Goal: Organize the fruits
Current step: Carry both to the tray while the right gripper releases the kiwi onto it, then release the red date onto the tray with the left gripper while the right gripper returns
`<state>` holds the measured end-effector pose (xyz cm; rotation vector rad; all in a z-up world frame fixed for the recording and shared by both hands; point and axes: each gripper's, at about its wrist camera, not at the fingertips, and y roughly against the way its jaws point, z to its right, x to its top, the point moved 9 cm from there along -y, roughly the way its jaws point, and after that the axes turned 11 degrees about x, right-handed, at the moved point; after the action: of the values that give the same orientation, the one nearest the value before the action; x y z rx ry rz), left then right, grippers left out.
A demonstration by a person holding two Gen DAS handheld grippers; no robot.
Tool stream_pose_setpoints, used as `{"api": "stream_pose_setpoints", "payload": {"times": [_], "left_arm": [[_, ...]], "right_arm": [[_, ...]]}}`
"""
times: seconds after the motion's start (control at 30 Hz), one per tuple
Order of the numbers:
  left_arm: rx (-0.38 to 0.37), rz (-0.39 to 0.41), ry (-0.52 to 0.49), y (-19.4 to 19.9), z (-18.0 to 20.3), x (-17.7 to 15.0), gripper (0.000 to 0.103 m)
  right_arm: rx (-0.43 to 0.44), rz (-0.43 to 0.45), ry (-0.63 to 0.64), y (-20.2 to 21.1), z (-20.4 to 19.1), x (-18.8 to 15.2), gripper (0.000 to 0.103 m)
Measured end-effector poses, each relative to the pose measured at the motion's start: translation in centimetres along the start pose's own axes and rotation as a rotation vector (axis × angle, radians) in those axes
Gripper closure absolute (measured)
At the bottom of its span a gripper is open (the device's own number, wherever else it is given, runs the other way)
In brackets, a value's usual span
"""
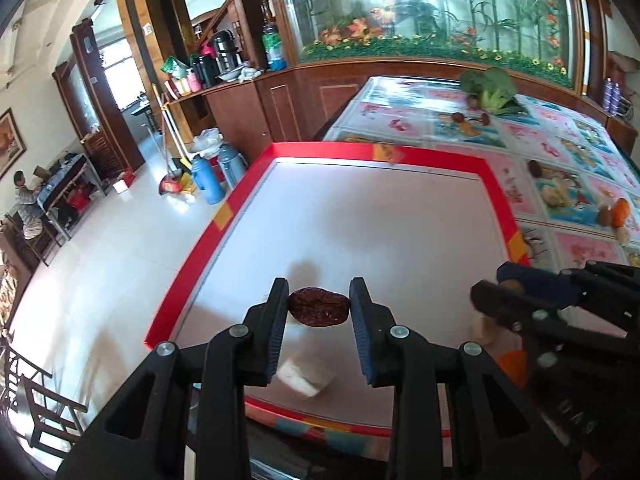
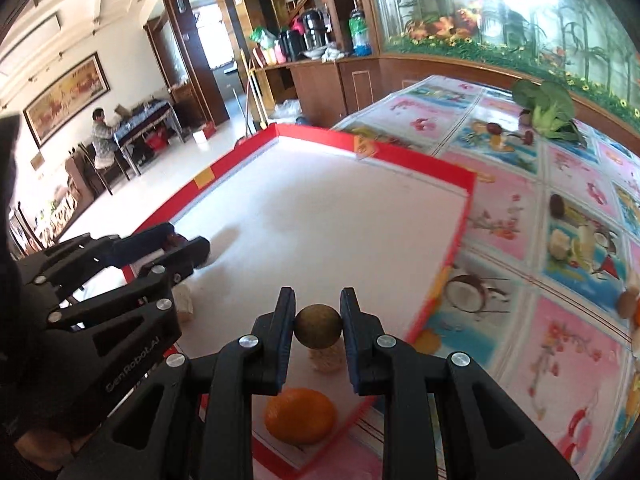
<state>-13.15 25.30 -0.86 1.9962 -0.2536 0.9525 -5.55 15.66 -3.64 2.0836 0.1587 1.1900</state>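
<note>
A wide table (image 2: 532,344) under a pink, picture-printed cloth carries a large white tray with a red rim (image 1: 498,200), and both hand-held grippers hang above the tray's near end, angled downward and forward. The left gripper (image 1: 319,307) sits toward the tray's left side, its black fingers clamped on a dark red, wrinkled dried fruit (image 1: 318,306) held clear of the tray floor — seen from the right wrist, it reaches in from the left edge. The right gripper (image 2: 318,326) is beside it on the right, closed on a small round brown-green fruit (image 2: 318,326). Below that gripper an orange (image 2: 300,416) lies on the tray near the front rim, with a pale lumpy piece (image 2: 326,360) just beyond it. More fruits and a green leafy vegetable (image 2: 548,108) lie scattered on the cloth — well apart from the tray.
</note>
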Motion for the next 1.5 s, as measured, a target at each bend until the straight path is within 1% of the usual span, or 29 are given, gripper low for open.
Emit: {"api": "stream_pose_setpoints", "payload": {"times": [0.13,0.2,0.27,0.4,0.47,0.57,0.63,0.87,1.0,1.1,1.27,1.5], "left_arm": [[0.03,0.001,0.001,-0.4,-0.6,-0.1,0.069],[0.034,-0.004,0.006,-0.4,-1.0,-0.3,0.066],[0.042,0.001,0.009,-0.3,-1.3,-0.2,0.048],[0.058,0.038,0.007,0.8,-1.5,0.4,0.039],[0.062,0.053,0.01,1.4,-1.5,0.8,0.029],[0.053,0.093,0.013,2.9,-1.3,1.7,0.025],[0.042,0.11,0.012,3.8,-1.0,2.1,0.02],[-0.006,0.191,-0.022,7.6,1.5,4.3,0.017],[-0.034,0.232,-0.057,9.5,3.8,5.3,0.017],[-0.054,0.248,-0.077,10.4,5.4,5.9,0.017],[-0.067,0.264,-0.107,11.5,7.5,6.3,0.017],[-0.066,0.262,-0.132,11.9,9.4,6.5,0.017]], "right_arm": [[-0.019,-0.028,0.014,-0.6,-0.2,-0.1,0.081],[-0.023,-0.034,0.017,-0.4,-0.5,-0.4,0.081],[-0.03,-0.021,0.018,0.0,-0.4,-0.4,0.08],[-0.039,0.034,0.011,1.9,-0.1,-0.1,0.074],[-0.052,0.063,0.008,3.0,0.1,0.1,0.074],[-0.067,0.108,0.012,4.9,0.6,0.3,0.073],[-0.075,0.136,0.0,6.3,1.2,0.5,0.071],[-0.111,0.236,-0.069,11.1,4.3,0.9,0.068],[-0.141,0.288,-0.116,14.0,6.3,0.6,0.067],[-0.163,0.324,-0.146,16.0,7.8,0.4,0.066],[-0.188,0.365,-0.199,18.5,10.5,-0.1,0.065],[-0.201,0.381,-0.25,20.0,13.1,-1.3,0.065]]}}
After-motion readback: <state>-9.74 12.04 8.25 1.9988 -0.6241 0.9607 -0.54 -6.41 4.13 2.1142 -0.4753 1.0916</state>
